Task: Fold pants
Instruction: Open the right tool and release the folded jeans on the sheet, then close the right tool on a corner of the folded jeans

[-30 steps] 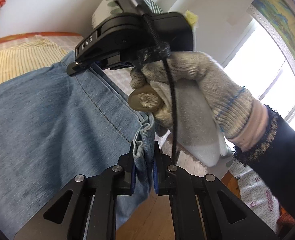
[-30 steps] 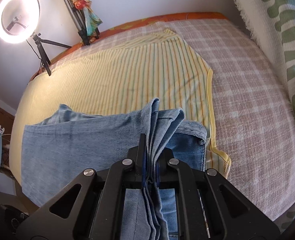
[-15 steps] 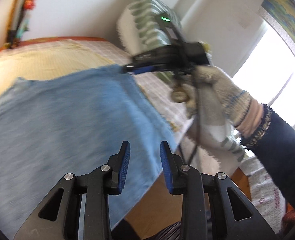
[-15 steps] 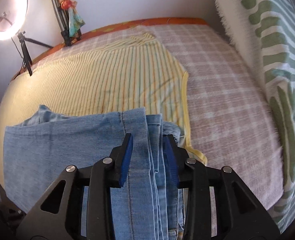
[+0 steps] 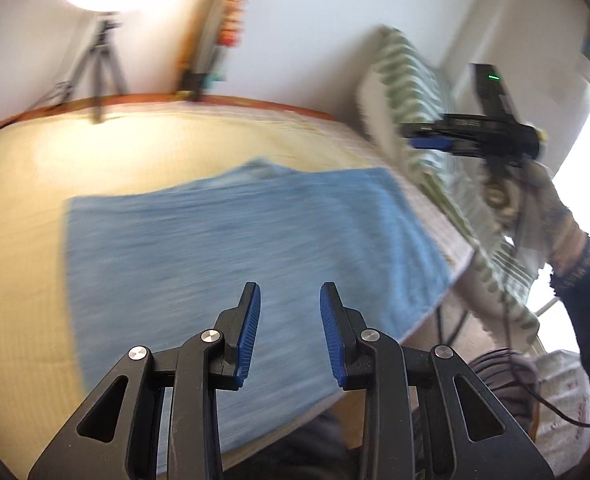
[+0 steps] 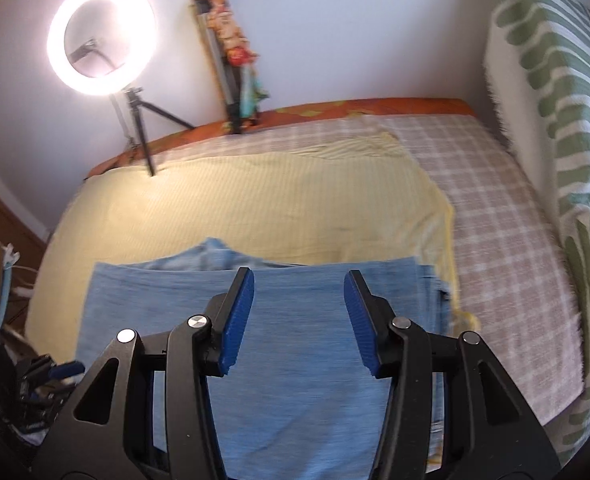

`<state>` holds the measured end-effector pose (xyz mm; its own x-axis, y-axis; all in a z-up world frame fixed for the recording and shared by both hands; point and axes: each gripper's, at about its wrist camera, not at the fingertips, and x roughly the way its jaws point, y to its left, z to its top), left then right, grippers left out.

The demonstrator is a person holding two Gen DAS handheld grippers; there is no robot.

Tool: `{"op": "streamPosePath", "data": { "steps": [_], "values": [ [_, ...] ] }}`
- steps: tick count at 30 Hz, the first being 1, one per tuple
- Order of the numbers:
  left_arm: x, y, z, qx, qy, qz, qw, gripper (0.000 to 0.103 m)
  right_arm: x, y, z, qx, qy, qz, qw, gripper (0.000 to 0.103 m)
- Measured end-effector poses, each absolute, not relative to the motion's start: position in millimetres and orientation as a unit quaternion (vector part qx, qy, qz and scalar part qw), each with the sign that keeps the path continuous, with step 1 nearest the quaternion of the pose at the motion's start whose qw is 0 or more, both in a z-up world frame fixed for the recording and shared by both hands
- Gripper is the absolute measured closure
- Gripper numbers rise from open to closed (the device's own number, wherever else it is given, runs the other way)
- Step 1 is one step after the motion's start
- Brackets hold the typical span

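Gripper [image 6: 299, 286] above flat rectangular denim pants [image 6: 295, 360]

The left tongs [image 5: 289, 334] sit at the lower centre of the left wrist view, blue pads [image 5: 249, 332] spread apart with nothing between them. The right tongs [image 6: 299, 320] likewise gape wide and hold nothing. At the right edge of the left view, a gloved hand [image 5: 543, 204] grips them, dark sleeve below.
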<state>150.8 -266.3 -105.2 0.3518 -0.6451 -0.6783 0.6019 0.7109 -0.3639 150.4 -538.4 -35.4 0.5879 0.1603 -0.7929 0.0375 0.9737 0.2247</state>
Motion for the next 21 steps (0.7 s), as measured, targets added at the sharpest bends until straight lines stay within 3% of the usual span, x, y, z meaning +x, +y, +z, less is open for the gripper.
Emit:
{"op": "streamPosePath", "data": {
  "steps": [7, 19, 21],
  "values": [
    [167.6, -198.6, -111.4, -0.052, 0.438, -0.31, 0.842, 0.074, 156.1, -440.4, -31.1, 0.09, 0.457, 0.129, 0.875, 0.054],
    [138.8, -179.5, -161.8, -0.015, 0.472, -0.284, 0.835, 0.074, 180.3, -299.2, -69.3, 0.052, 0.494, 0.227, 0.837, 0.053],
    [136.9, -176.9, -169.2, -0.016, 0.477, -0.281, 0.833, 0.074, 187.9, -284.1, -76.0, 0.058, 0.505, 0.232, 0.829, 0.047]
  ]
}}
